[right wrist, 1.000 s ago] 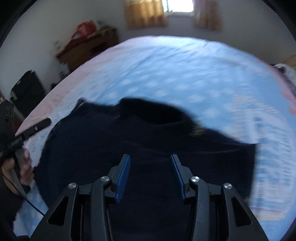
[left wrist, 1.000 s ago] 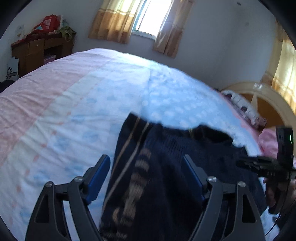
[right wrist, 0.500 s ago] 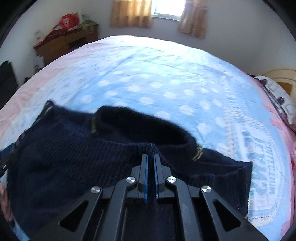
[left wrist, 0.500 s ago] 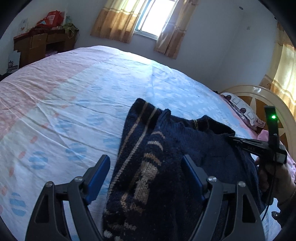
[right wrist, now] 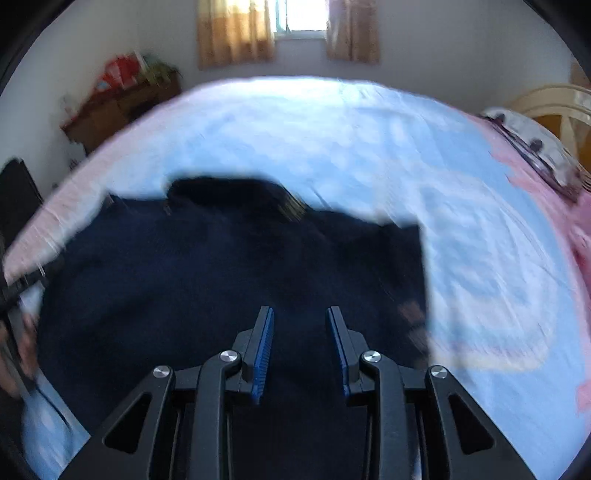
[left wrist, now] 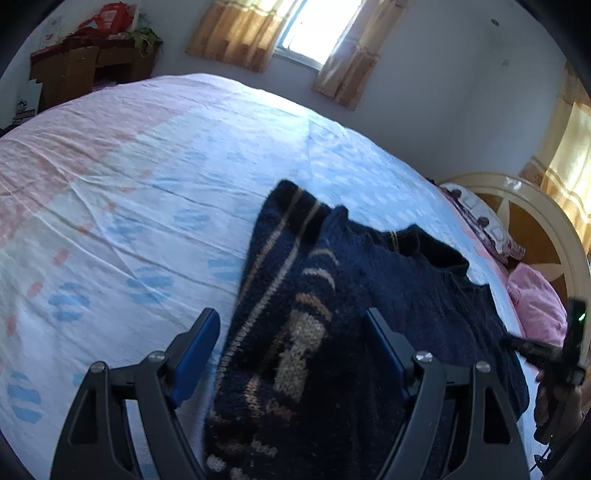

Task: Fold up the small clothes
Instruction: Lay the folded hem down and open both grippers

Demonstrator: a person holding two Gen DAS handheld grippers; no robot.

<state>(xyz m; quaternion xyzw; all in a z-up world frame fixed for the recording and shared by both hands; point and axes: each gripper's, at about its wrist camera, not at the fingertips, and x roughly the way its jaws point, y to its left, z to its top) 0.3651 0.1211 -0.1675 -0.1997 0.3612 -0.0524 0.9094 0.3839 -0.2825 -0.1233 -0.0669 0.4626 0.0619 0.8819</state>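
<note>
My left wrist camera rides behind my left gripper (left wrist: pixel 291 332) and looks forward and down along its fingers, close over the near left part of the navy knitted sweater (left wrist: pixel 369 314) on the bed (left wrist: pixel 129 184). It faces the far wall with the curtained window (left wrist: pixel 314 33). My right gripper shows at its right edge.

My right wrist camera sits behind my right gripper (right wrist: pixel 300 328), tilted more steeply, close above the sweater's (right wrist: pixel 221 277) plain dark middle; its picture is blurred.

Both views share the sweater, the bed sheet, the window (right wrist: pixel 303 18), the wooden cabinet (left wrist: pixel 92 70) and the headboard (left wrist: pixel 535 221).
</note>
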